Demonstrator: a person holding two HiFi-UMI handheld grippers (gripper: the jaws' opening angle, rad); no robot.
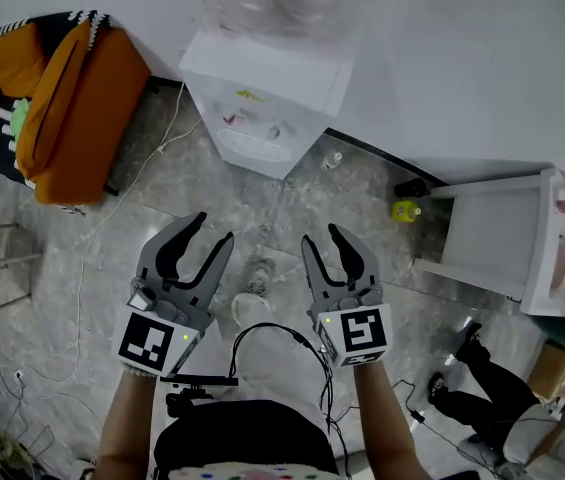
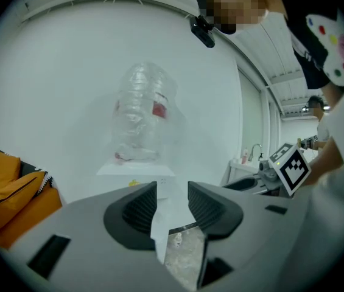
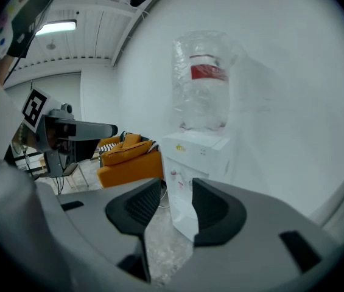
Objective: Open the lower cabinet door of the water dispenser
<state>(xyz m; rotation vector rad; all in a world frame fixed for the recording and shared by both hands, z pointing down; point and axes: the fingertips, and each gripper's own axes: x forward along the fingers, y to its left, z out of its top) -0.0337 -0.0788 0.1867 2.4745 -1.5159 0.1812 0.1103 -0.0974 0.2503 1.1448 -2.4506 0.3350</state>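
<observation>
Head view: looking steeply down on a grey stone floor [image 1: 162,188], with both tongs being held out ahead of the person.
Orange sofa [image 1: 72,108]: sitting at the far left against the white wall.
White cord [image 1: 167,138]: trailing across the floor between the sofa and the dispenser.
Left gripper [image 1: 212,230]: hovering above the floor and pointing toward the dispenser. Its jaws are standing apart, gripping nothing, with only the distant dispenser showing through the gap.
Water dispenser [image 1: 262,98]: standing against the wall at top centre, right of the sofa and well ahead of both tongs.
Bottle [image 1: 282,3]: sitting upside down on top of the dispenser, clear and crumpled, wearing a red label.
Lower cabinet door [image 3: 185,216]: showing in the right gripper view as a plain white face below the tap recess, appearing flush with the body. Neither gripper is touching it.
Right gripper [image 1: 322,236]: hovering just beside the left one and about level with it. Its jaws are also standing apart and holding nothing.
Yellow-green object [image 1: 406,210]: lying on the floor to the right of the dispenser, near the wall; too small to name.
White table [image 1: 492,228]: standing at the right edge, well apart from the dispenser.
</observation>
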